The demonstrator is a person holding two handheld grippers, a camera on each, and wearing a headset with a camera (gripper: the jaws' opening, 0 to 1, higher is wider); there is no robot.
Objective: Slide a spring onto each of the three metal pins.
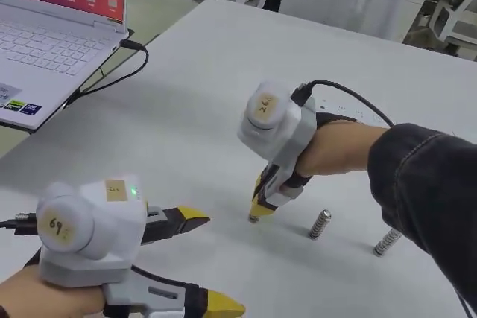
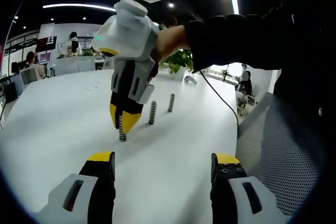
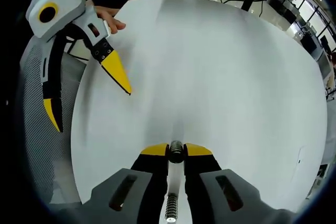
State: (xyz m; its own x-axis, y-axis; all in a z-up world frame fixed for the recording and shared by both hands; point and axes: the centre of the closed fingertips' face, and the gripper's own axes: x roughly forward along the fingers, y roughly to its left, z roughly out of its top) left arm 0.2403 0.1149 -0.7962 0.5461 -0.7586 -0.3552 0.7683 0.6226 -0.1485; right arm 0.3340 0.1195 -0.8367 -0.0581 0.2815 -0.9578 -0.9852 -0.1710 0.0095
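A white table (image 1: pixel 223 72) runs across the head view, with a laptop (image 1: pixel 52 35) at upper left. My left gripper (image 1: pixel 212 262), at lower left, hovers with its jaws wide and nothing in them. My right gripper (image 1: pixel 257 210), at centre, points down and pinches the held spring (image 3: pixel 176 151), whose end touches the table. At lower right stand the middle spring (image 1: pixel 320 223) and the right spring (image 1: pixel 387 241), which I judge are seated. I cannot make out the pins. This looks like the last spring. Next I should push it fully down, then release.

We find broad bare table (image 1: pixel 246 57) ahead; two upright springs (image 1: pixel 320 223) crowd the near right, laptop (image 1: pixel 52 39) and its cable (image 1: pixel 112 80) block far left
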